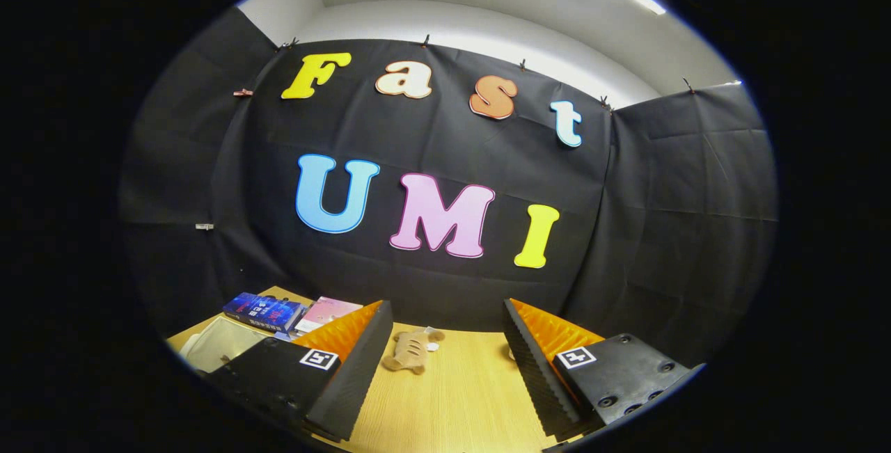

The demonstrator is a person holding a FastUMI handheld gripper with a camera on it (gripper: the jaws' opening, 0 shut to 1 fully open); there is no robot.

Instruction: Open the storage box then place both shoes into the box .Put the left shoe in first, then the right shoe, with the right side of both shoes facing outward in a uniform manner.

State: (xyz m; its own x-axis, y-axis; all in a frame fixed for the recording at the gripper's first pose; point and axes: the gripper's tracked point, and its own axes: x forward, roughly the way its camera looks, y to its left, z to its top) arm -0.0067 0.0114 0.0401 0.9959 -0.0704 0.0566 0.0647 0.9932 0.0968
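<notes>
Gripper (445, 362): I am holding it above the desk (452, 397), fingers spread wide apart, nothing between them but bare wood-grain surface.

Shoe (412, 351): one small tan shoe is lying on the desk just ahead of the fingers, nearer the left finger, close to the foot of the black cloth wall (445, 161). I am not touching it. A small pale item is sitting against its right end; I cannot tell what it is.

Second pale item (511, 353): partly hidden behind the right finger's inner edge; I cannot tell whether it is the other shoe.

Box (219, 343): a pale, translucent-looking container is sitting on the desk beyond and to the left of the left finger, half hidden by it. I cannot tell whether its lid is open.

Books (264, 312): a dark blue one is lying beyond the box, by the wall; a pink one (327, 312) is lying just right of it, partly behind the left finger.
</notes>
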